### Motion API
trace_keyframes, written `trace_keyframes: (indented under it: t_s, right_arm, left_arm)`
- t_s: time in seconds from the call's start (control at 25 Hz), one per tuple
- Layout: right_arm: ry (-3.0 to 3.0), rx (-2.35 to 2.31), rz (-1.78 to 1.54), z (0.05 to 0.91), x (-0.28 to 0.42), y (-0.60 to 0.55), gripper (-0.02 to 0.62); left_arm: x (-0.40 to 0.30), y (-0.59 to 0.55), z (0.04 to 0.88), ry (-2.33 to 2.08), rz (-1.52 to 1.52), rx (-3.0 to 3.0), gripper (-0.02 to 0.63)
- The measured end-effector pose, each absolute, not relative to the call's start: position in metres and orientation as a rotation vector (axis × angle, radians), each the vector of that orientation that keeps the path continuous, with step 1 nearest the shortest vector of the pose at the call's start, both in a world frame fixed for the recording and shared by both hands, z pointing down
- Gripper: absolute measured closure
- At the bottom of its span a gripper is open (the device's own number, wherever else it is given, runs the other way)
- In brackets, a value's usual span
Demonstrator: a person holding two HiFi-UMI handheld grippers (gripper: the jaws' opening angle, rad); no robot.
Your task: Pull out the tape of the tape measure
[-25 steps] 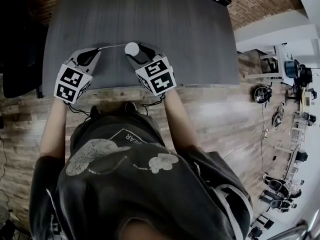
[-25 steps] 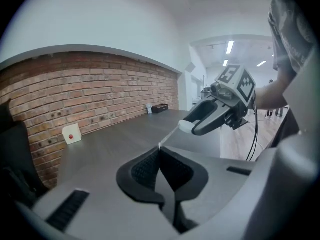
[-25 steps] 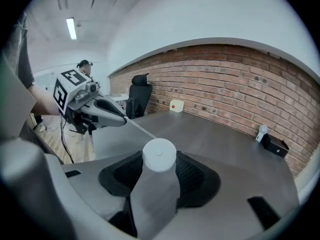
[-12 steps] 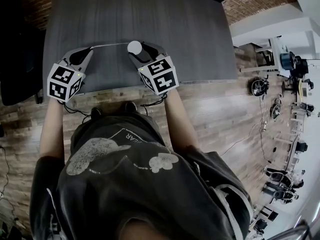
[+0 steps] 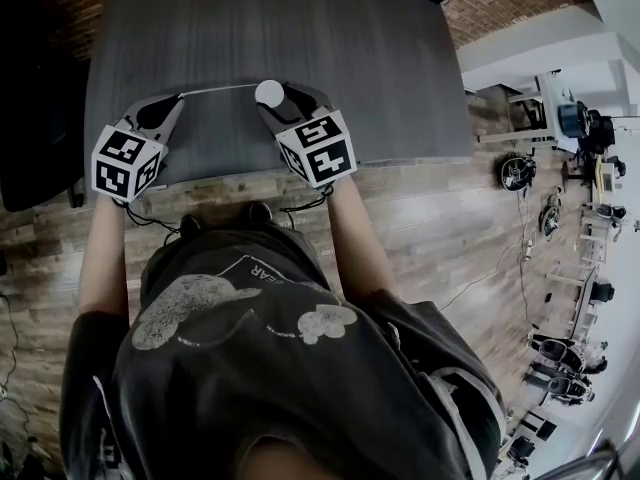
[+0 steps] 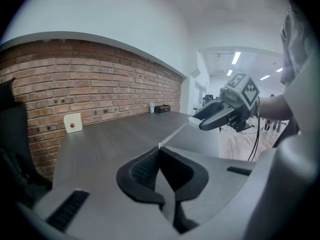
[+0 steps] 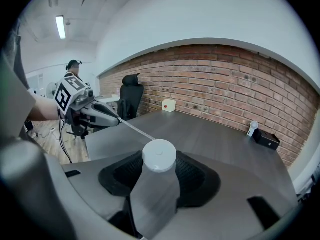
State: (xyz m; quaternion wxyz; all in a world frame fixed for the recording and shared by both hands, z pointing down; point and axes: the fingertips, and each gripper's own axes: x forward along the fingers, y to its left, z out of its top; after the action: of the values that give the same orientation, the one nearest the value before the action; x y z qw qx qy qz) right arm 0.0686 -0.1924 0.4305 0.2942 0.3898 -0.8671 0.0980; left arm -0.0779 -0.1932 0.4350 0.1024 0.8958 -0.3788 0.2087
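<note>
2 grippers stand farther apart than 1 second ago: the left gripper [image 5: 178, 99], jaws clenched on the tip of the tape [image 5: 215, 90], has slid left over the near part of the table [image 5: 300, 38], while the right gripper [image 5: 279, 98] grasps the round white tape measure [image 5: 267, 94] without shifting. More tape spans the gap between them, so the pull seems well under way.
</note>
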Motion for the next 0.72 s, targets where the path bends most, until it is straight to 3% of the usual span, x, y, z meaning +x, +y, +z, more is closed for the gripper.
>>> trace_keyframes:
  t_s: [0.72]
  right_arm:
    - [-2.217,1.134,0.297,0.445,0.103,-0.184,0.368]
  left_arm:
    - [-0.106,-0.177,0.447,-1.197,0.623,2.571,0.597]
